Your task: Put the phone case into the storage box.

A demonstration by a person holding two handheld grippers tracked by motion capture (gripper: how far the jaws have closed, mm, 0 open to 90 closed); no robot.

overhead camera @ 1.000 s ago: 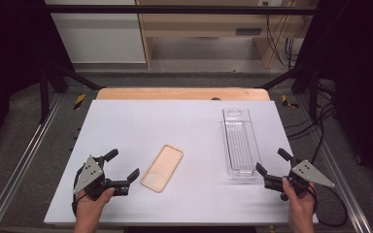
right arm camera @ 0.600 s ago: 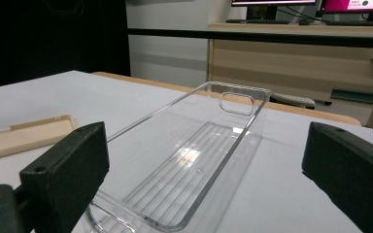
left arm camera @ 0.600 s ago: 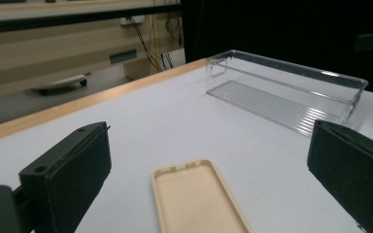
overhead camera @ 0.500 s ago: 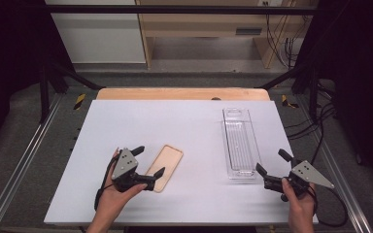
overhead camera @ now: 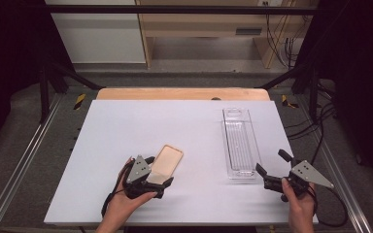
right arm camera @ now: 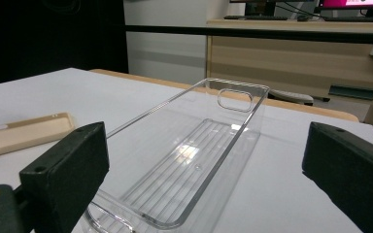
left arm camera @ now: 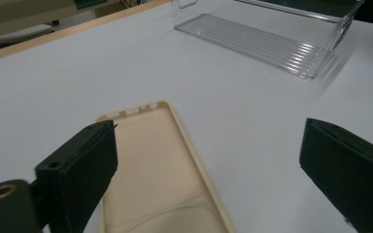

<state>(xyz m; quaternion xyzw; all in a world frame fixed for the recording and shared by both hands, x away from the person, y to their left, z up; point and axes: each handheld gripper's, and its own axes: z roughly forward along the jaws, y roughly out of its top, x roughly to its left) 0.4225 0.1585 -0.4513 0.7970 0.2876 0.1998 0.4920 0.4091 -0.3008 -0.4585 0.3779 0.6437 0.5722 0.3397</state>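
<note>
Lying flat on the white desk [overhead camera: 126, 126], the beige phone case [overhead camera: 167, 160] has its hollow side up, and its near end sits between the two jaws of the left tongs [overhead camera: 159, 175]. In the left gripper view the case [left arm camera: 160, 165] runs away from the camera, close against the left-hand jaw, with a wide bare strip of desk between its other edge and the right-hand jaw. These jaws stand wide apart and have just been closing a little; the pads do not press on the case, though whether the left-hand jaw brushes its edge cannot be told. A hand [overhead camera: 126, 201] grips the body of these tongs from below.

The right tongs [overhead camera: 271, 162] rest low near the desk edge, jaws spread wide and holding nothing. Just ahead of them lies the near end of a clear plastic tray [overhead camera: 238, 141], which stretches away from them lengthwise. In the right gripper view the tray [right arm camera: 199, 141] sits beyond the jaws, ribbed floor up and nothing in it, with the phone case [right arm camera: 24, 133] off to the left.
</note>
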